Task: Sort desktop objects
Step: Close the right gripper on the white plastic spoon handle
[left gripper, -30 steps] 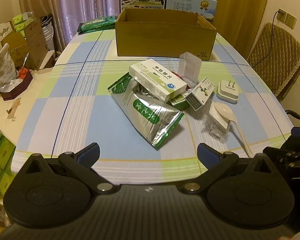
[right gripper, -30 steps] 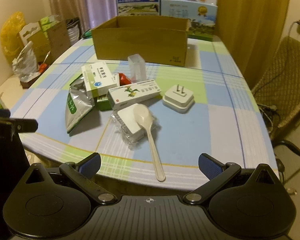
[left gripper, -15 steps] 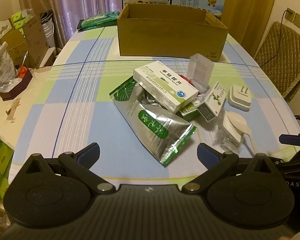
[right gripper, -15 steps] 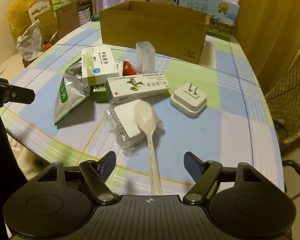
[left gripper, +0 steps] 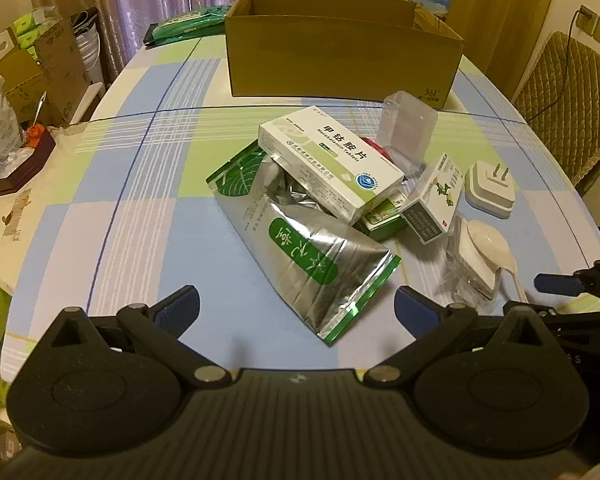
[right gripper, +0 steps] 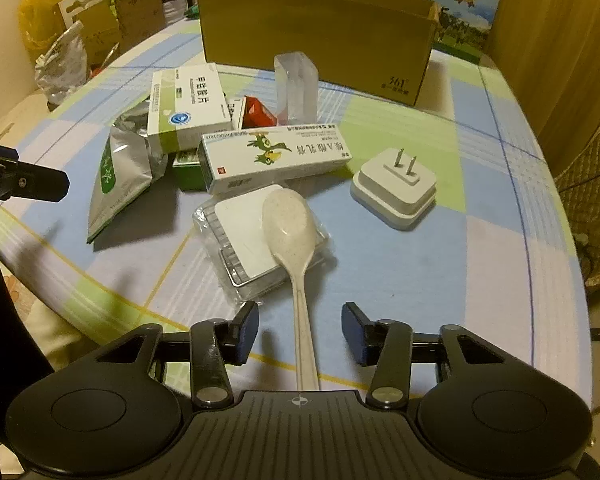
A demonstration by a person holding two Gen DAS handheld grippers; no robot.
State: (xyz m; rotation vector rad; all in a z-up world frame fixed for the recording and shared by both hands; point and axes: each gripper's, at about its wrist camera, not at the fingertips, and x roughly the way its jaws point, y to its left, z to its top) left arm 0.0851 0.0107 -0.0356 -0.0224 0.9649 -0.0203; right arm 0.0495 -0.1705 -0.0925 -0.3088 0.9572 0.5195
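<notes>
Right wrist: spoon [right gripper: 290, 236] handle points toward cam, bowl away; right gripper [right gripper: 300, 334] jaws released astride handle.

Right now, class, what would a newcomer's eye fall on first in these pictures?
The heap of packets mid-table: a silver foil pouch with a white medicine box lying across it. Behind stands an open cardboard box. Nearest, the right claw straddles the handle of a pale spoon.
</notes>
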